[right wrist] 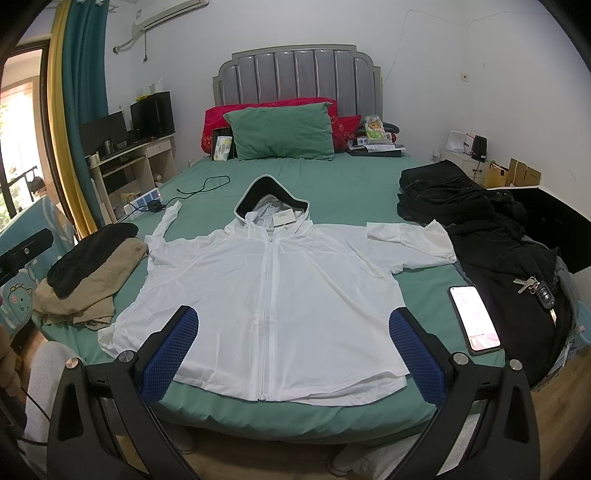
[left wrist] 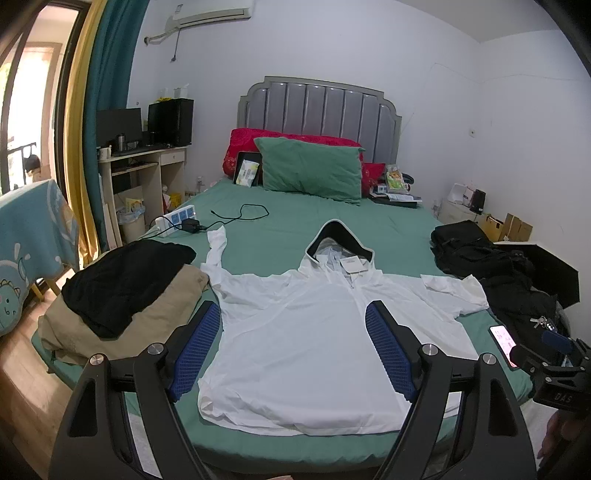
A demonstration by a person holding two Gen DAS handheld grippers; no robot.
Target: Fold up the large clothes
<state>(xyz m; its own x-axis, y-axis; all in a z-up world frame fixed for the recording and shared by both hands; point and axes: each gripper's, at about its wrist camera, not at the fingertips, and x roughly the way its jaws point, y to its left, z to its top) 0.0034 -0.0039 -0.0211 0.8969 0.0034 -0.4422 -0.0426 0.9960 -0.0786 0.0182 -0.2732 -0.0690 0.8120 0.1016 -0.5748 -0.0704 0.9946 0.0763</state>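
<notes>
Blue-padded fingers (left wrist: 388,354) of the left gripper (left wrist: 293,349) and right gripper (right wrist: 293,349) gape wide, empty, above the white hooded jacket (right wrist: 266,280) spread flat on the green bed (right wrist: 332,184). Best pinch each sleeve cuff first, folding inward squarely.

A home bedroom: a bed (right wrist: 332,177) with padded headboard (right wrist: 295,74), pillows (right wrist: 280,133), a wall air conditioner (right wrist: 166,11) and a computer desk (right wrist: 140,155).

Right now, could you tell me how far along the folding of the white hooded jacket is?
Done: the white jacket lies spread flat, zipped, on the bed. In hand: nothing; the left gripper and right gripper hover open. Left: every fold; both sleeves and hood still lie out.
</notes>
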